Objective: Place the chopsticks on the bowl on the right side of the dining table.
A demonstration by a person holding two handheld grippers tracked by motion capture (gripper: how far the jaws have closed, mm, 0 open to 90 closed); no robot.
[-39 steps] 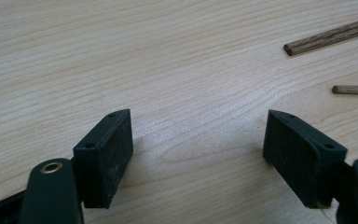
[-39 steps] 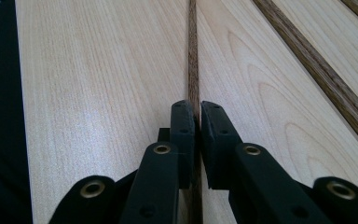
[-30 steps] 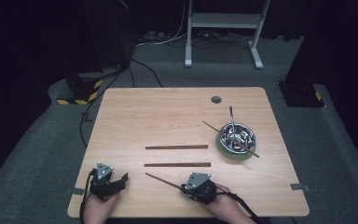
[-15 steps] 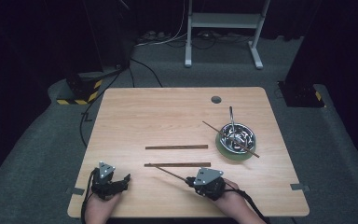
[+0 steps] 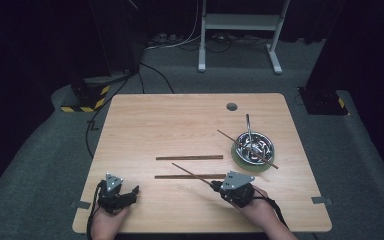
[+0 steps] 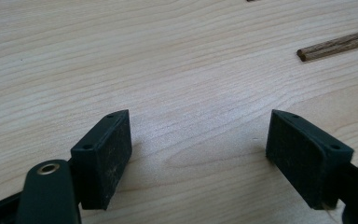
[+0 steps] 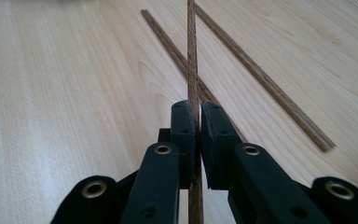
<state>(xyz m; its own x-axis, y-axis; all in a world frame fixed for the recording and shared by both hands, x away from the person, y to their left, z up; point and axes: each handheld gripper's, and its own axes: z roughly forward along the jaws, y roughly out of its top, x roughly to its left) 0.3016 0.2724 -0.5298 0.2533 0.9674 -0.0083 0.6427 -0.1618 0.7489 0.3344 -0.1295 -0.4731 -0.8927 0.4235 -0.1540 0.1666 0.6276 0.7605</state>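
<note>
Right claw pinching one chopstick, long axis running ahead and leftward from the jaws, crossing over the nearer of two chopsticks on the bench. Left claw spread, idle, well left, farther off.

The table is pale wood with a fine wavy grain. Three chopsticks are dark brown: one clamped between the black jaws of the right gripper, two lying flat. The left gripper has black pads too. The bowl is shiny silver on a green coaster. The floor is grey carpet, with a yellow-and-black striped block
</note>
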